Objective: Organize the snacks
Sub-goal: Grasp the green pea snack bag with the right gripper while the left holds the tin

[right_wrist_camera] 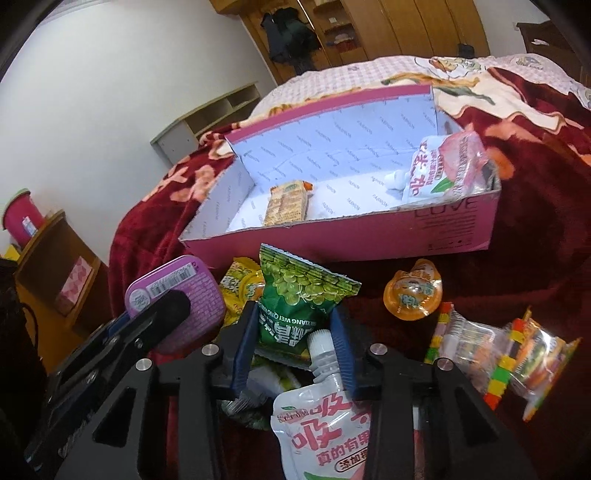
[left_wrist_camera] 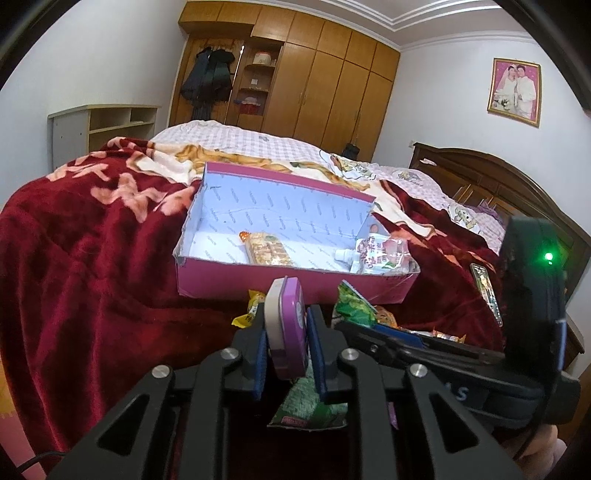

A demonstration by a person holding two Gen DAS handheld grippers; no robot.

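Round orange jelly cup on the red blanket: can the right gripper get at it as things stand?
Probably not yet: the right gripper is closed on the green snack packet. The round orange jelly cup itself lies uncovered on the blanket.

We see a bedroom with plain white walls (left_wrist_camera: 92, 55) and a stepped white ceiling cornice (left_wrist_camera: 443, 22). A tall brown wooden wardrobe (left_wrist_camera: 332, 81) fills the far wall, dark coats (left_wrist_camera: 208, 79) hanging at its open shelves. A low white cubby shelf (left_wrist_camera: 107, 125) stands left, 1 gold-framed portrait (left_wrist_camera: 514, 92) hangs right, above a dark carved wooden headboard (left_wrist_camera: 498, 184).
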